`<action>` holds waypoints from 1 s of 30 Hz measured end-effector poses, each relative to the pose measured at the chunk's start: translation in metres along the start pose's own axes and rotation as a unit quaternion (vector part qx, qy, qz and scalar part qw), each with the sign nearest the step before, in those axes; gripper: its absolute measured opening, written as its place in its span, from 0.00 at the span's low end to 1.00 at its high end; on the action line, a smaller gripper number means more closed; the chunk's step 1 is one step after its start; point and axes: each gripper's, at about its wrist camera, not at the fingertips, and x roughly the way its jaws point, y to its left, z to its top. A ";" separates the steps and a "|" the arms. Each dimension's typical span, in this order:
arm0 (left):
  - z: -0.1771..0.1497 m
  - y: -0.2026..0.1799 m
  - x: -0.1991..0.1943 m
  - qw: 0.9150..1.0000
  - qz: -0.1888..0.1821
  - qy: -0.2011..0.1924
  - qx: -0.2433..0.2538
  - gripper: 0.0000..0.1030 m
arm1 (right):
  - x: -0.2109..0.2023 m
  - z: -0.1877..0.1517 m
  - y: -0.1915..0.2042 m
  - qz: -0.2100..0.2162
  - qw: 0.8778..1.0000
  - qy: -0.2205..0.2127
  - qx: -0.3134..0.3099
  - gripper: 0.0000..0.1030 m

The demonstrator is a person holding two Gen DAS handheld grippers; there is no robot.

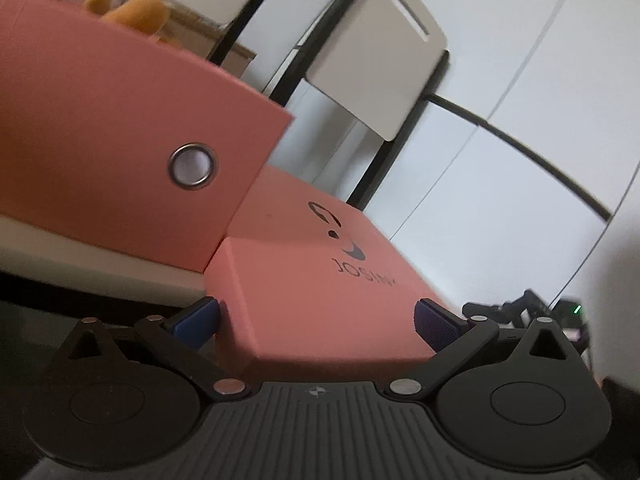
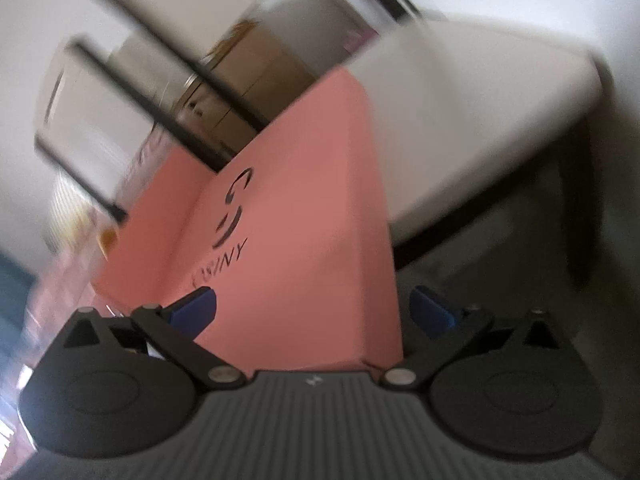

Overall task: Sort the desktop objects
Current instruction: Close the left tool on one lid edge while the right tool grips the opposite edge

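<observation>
A pink lid printed "JOSINY" fills the gap between my left gripper's blue pads, which press on its two side edges. The same pink lid runs away from my right gripper, whose blue pads sit against its sides; the right pad's contact is hard to judge in the blur. The lid is tilted and off the table. A pink storage box with a metal ring hole stands on the white table, to the lid's left and behind it.
Orange soft items and a clear container rest behind the pink box. A pale chair back stands beyond. In the right wrist view, the white table with dark legs is at right, above grey floor, and brown cardboard boxes sit further back.
</observation>
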 end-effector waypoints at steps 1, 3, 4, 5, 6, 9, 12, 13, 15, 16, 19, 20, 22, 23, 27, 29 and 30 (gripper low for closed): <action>0.001 0.003 0.001 1.000 -0.001 0.001 -0.007 1.00 | 0.002 0.001 -0.005 0.007 1.000 0.005 0.017 1.00; 0.003 0.007 0.004 1.000 -0.002 0.007 -0.020 1.00 | 0.004 0.001 -0.007 -0.001 1.000 0.003 0.021 1.00; 0.003 0.010 0.005 1.000 -0.002 0.010 -0.027 1.00 | 0.006 0.001 -0.007 -0.001 1.000 0.002 0.024 1.00; 0.004 0.013 0.007 0.999 -0.004 0.014 -0.037 1.00 | 0.008 0.001 -0.009 0.002 1.000 0.004 0.030 1.00; 0.005 0.016 0.008 0.999 -0.007 0.018 -0.047 1.00 | 0.011 0.001 -0.011 0.007 0.999 0.008 0.038 1.00; 0.005 0.025 0.015 0.997 -0.006 0.030 -0.077 1.00 | 0.019 -0.001 -0.013 0.008 0.999 0.016 0.042 1.00; 0.006 0.027 0.020 0.996 -0.003 0.035 -0.087 1.00 | 0.022 -0.001 -0.012 0.012 0.999 0.012 0.041 1.00; 0.006 0.026 0.022 0.995 -0.006 0.036 -0.088 1.00 | 0.022 0.000 -0.012 0.012 0.999 0.011 0.040 1.00; 0.007 0.024 0.025 0.995 -0.012 0.039 -0.089 0.99 | 0.024 0.001 -0.010 0.009 0.999 0.007 0.038 0.99; 0.007 0.024 0.026 0.995 -0.015 0.041 -0.088 0.98 | 0.024 0.001 -0.008 0.007 0.999 0.005 0.034 0.97; 0.009 0.023 0.028 0.995 -0.007 0.045 -0.090 0.89 | 0.027 0.002 -0.001 0.010 1.000 0.012 0.020 0.77; 0.009 0.023 0.027 0.995 0.002 0.045 -0.090 0.83 | 0.027 0.001 0.001 0.011 1.000 0.011 0.014 0.77; 0.011 0.023 0.027 0.995 0.017 0.050 -0.083 0.76 | 0.024 0.002 0.004 0.009 1.000 0.005 0.008 0.75; 0.010 0.024 0.024 0.995 0.014 0.050 -0.084 0.76 | 0.021 0.003 0.005 0.009 1.000 0.002 0.007 0.74; 0.014 0.017 0.016 0.996 -0.001 0.039 -0.078 0.76 | 0.009 0.005 0.015 0.009 1.000 -0.019 -0.012 0.73; 0.017 0.015 0.014 0.996 -0.015 0.037 -0.083 0.76 | 0.002 0.006 0.024 0.008 0.999 -0.032 -0.035 0.73; 0.019 0.013 0.013 0.995 -0.021 0.036 -0.086 0.77 | -0.002 0.006 0.029 0.008 0.998 -0.040 -0.048 0.72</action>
